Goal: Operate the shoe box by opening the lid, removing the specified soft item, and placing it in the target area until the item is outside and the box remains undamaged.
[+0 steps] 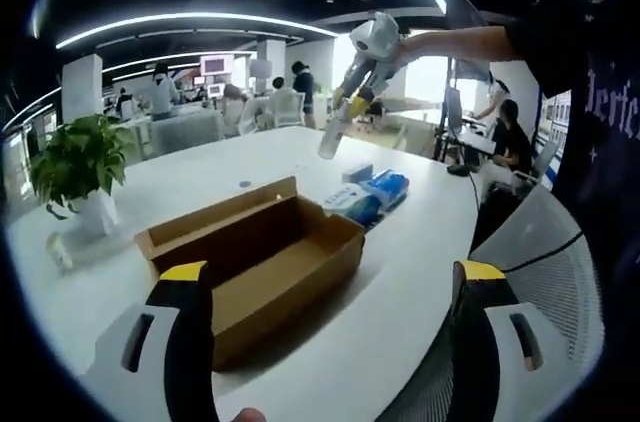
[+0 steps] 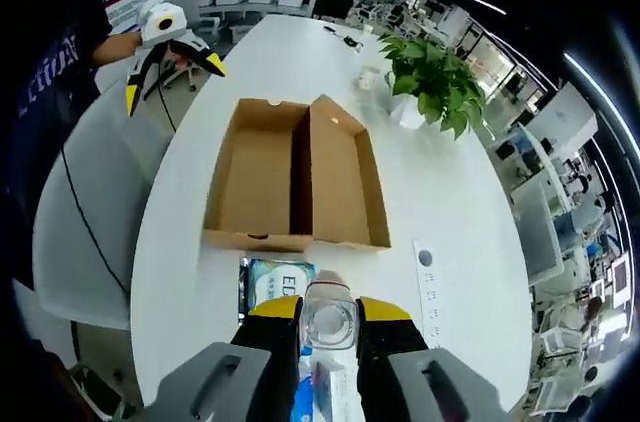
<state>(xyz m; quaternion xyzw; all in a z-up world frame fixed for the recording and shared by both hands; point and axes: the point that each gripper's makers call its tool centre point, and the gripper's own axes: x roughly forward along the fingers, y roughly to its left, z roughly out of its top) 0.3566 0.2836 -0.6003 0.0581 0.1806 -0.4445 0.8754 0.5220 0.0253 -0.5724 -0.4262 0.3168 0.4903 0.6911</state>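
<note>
White office table [image 2: 440, 172], open-plan room behind. Shoe box [image 2: 296, 177] lies open, lid folded flat beside the tray, inside looks empty, no damage I can spot. Blue-white soft pack [image 1: 368, 194] is already out, on the table just beside the box. Right gripper [image 2: 329, 325] clamps a clear bottle [image 2: 330, 322] above that pack. Left gripper [image 1: 326, 286] spread wide, empty, hovering near the box. Removal looks done.
</note>
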